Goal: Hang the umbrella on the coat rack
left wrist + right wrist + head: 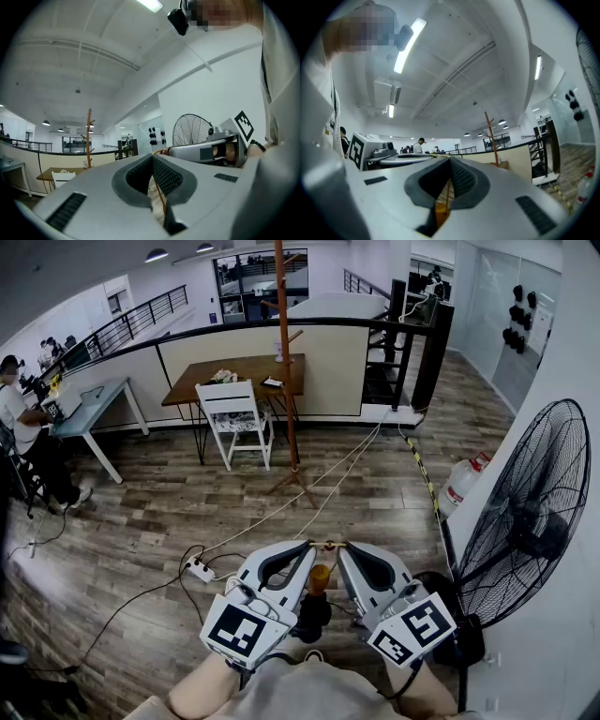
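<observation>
Here, close to the person, the left tool (pixel 307 546) and right tool (pixel 344 547) meet tip to tip, each clenched on the thin cord (pixel 325 544) of the umbrella (pixel 320 579), which hangs between them. The coat rack (pixel 286 362) stands far off, by the wooden bench (pixel 234 371).

- Two grippers are counted: left gripper (pixel 307 546), right gripper (pixel 345 547).
- One umbrella (pixel 319 579), one coat rack (pixel 287 381) and one chair (pixel 234 411) are seen.
- Two tables are seen: wooden table (pixel 246 368), grey table (pixel 97 401).
</observation>
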